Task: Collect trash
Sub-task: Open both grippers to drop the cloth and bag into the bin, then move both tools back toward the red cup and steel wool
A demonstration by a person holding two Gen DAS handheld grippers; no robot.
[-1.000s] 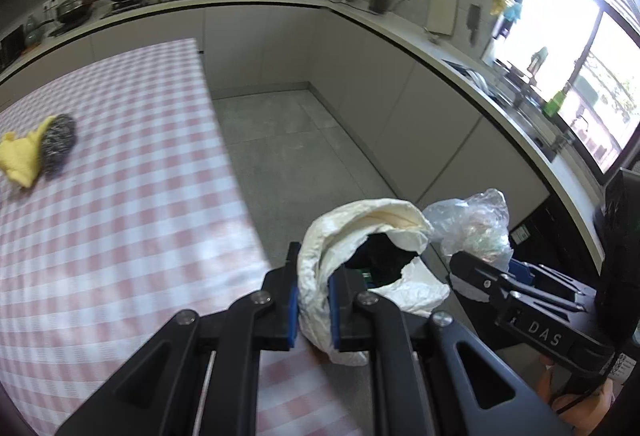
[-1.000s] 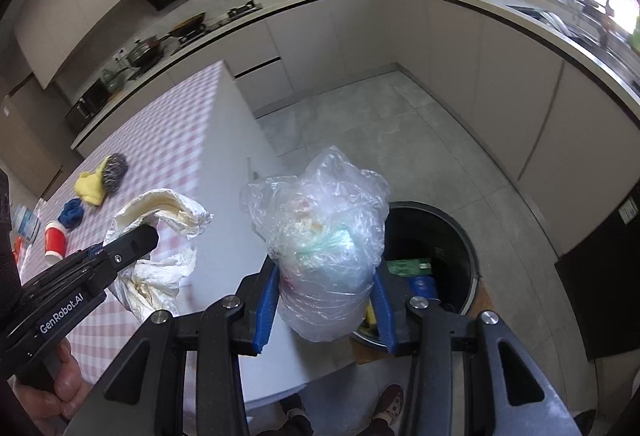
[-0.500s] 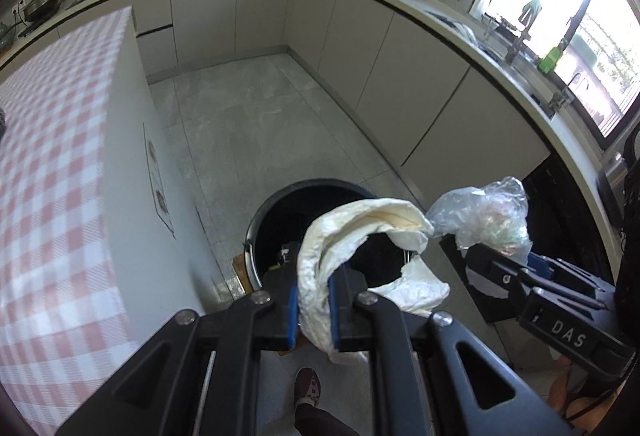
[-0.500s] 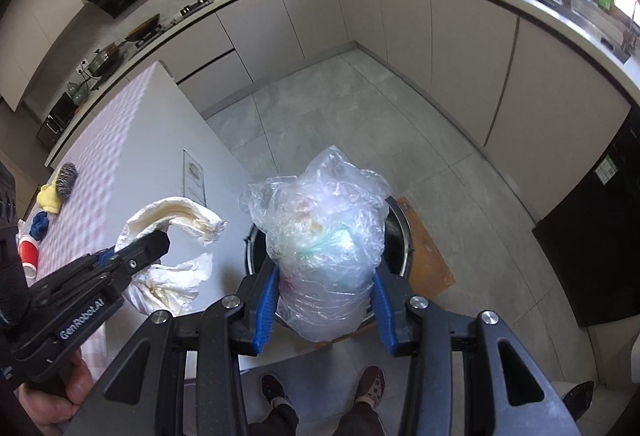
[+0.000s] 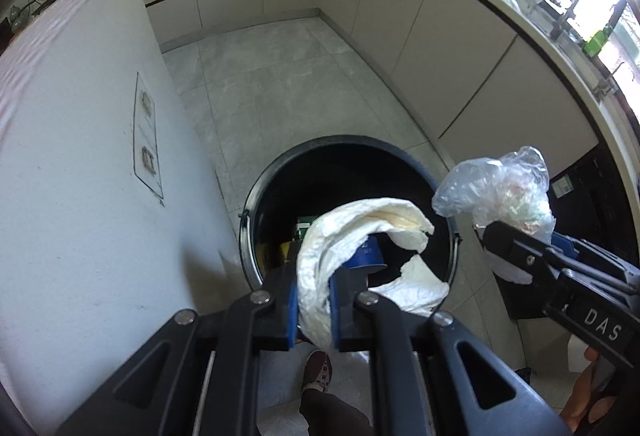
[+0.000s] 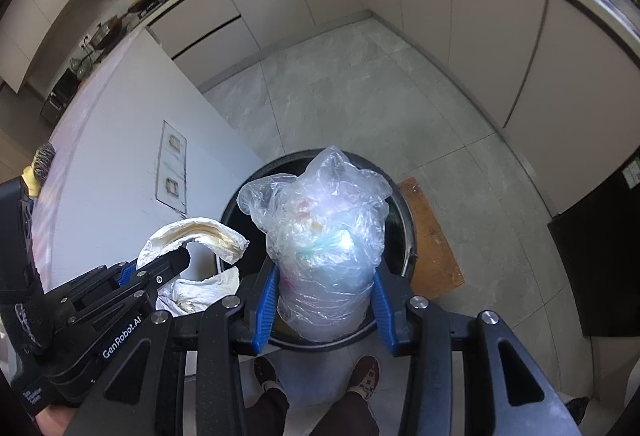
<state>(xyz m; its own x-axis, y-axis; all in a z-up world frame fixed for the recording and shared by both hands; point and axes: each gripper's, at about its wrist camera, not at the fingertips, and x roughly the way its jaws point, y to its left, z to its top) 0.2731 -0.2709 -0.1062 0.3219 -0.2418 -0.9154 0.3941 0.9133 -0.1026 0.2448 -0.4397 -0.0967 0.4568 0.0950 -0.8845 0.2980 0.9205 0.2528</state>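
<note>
The left hand-held gripper (image 5: 314, 302) is squeezed tight on a crumpled white paper wrapper (image 5: 360, 232). The right hand-held gripper (image 6: 324, 306) pinches a clear plastic bag stuffed with trash (image 6: 320, 236) between its blue pads (image 6: 266, 302). Both things hang right above the open mouth of a round black trash bin (image 5: 276, 188) on the grey tile floor (image 5: 288, 84). Some trash lies inside the bin. A white cabinet wall (image 5: 80, 176) stands just beside the bin. The person's shoes (image 6: 362, 376) show below.
</note>
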